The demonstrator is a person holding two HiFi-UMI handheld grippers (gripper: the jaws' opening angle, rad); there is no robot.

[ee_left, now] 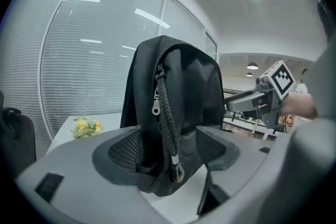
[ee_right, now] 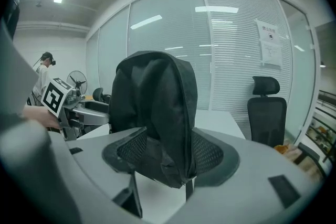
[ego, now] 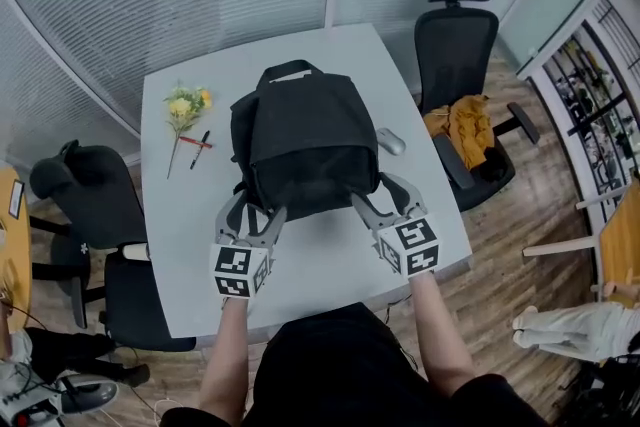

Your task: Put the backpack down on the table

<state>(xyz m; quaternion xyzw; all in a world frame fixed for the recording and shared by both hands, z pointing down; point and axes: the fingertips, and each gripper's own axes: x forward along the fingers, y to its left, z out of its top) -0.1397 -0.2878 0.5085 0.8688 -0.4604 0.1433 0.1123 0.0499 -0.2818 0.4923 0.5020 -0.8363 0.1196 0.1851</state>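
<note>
A black backpack stands upright in the middle of the white table, its carry handle toward the far edge. My left gripper is shut on the near left bottom corner and my right gripper on the near right corner. In the left gripper view the backpack fills the gap between the pads, with a zipper cord hanging down in front. In the right gripper view a fold of the backpack sits pinched between the pads. Whether its base touches the table I cannot tell.
Yellow flowers and a red pen lie at the table's left. A grey mouse lies right of the backpack. One black office chair with an orange cloth stands at the right, another chair at the left.
</note>
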